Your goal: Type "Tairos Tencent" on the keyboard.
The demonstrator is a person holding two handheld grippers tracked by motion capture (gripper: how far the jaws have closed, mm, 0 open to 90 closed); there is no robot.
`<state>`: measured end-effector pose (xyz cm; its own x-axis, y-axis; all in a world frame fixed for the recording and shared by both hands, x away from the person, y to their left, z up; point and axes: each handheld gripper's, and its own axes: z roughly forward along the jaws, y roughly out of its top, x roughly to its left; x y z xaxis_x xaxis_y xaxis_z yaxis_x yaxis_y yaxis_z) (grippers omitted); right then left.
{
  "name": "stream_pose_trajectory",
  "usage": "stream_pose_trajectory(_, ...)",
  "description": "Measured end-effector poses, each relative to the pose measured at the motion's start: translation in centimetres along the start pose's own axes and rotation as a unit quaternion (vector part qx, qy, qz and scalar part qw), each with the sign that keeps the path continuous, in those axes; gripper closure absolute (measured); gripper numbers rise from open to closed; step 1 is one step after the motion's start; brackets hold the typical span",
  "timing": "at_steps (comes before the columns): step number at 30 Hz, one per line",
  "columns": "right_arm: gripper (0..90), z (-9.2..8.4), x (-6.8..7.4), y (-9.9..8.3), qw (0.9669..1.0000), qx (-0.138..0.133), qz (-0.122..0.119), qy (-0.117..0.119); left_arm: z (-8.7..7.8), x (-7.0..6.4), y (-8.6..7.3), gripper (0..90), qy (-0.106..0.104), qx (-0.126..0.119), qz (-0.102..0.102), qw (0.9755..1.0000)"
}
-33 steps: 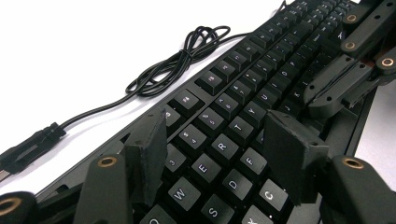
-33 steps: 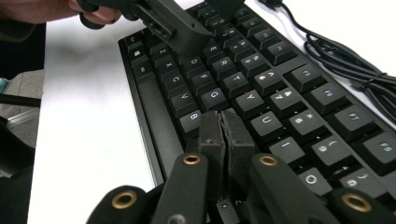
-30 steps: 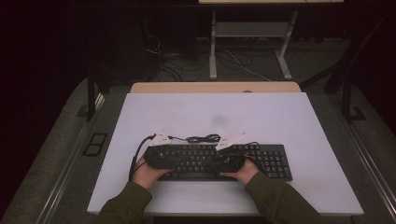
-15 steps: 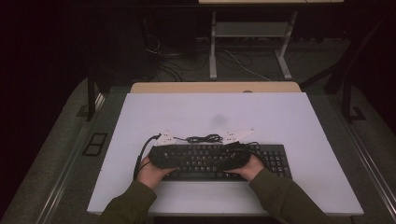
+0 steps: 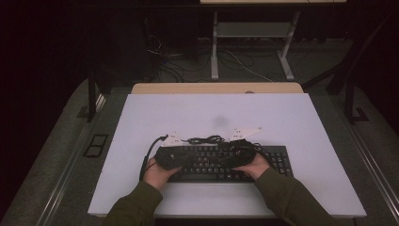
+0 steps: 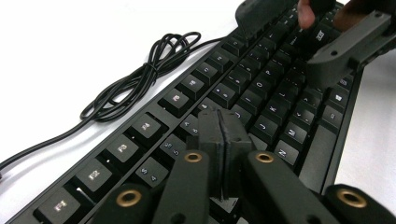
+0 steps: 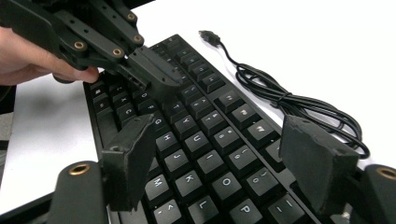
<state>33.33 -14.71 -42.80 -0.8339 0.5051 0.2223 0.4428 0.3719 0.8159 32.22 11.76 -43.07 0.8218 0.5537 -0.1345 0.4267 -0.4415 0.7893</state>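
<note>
- A black keyboard [image 5: 226,162] is seen lying flat on the white table [image 5: 291,122], near its front edge and roughly in the middle, with its long side running across the table.
- Its keys are dark with pale lettering, and a number pad is carried at its right end in the high view.
- A row of function keys with faintly lit legends is shown along the far edge in the left gripper view [image 6: 140,128].
- A black cable [image 5: 204,139] is attached to it; part of the cable is bundled in a loose coil just behind the keyboard, and its plug [image 7: 208,36] is left lying free on the table.
</note>
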Motion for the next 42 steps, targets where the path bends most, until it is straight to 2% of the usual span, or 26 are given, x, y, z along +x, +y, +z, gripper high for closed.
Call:
stream_pose_trajectory(11,25.6,-0.2,-0.4,-0.1,1.0000,-0.004,0.006,-0.005,0.7,0.0,-0.1,88.7,0.000,0.014,0.004,0.9999)
stream_pose_trajectory(16,25.5,-0.2,-0.5,-0.1,0.9999,-0.004,0.007,-0.008,0.9,0.0,-0.2,88.7,-0.001,0.012,0.000,0.9999)
stream_pose_trajectory(19,25.6,-0.2,-0.5,-0.1,0.9999,-0.005,0.007,-0.008,1.0,0.0,-0.3,88.8,0.001,0.021,0.002,0.9998)
stream_pose_trajectory(21,25.6,-0.2,-0.5,-0.1,0.9999,-0.004,0.007,-0.009,1.0,0.1,-0.4,88.8,-0.003,0.018,-0.004,0.9998)
stream_pose_trajectory(29,25.3,-0.3,-0.7,-0.1,0.9999,-0.004,0.007,-0.009,0.8,0.1,-0.3,88.7,-0.005,0.013,-0.005,0.9999)
stream_pose_trajectory(31,25.2,-0.3,-0.7,-0.1,0.9999,-0.006,0.007,-0.010,0.7,0.2,-0.3,88.5,-0.002,0.016,0.003,0.9999)
stream_pose_trajectory(35,24.7,-0.6,-0.9,-0.1,0.9999,-0.009,0.007,-0.011,0.6,0.2,-0.3,88.0,-0.004,0.014,-0.004,0.9999)
stream_pose_trajectory(42,24.2,-1.1,-1.0,-0.3,0.9998,-0.010,0.012,-0.014,0.5,0.0,0.0,86.0,-0.006,0.010,-0.002,0.9999)
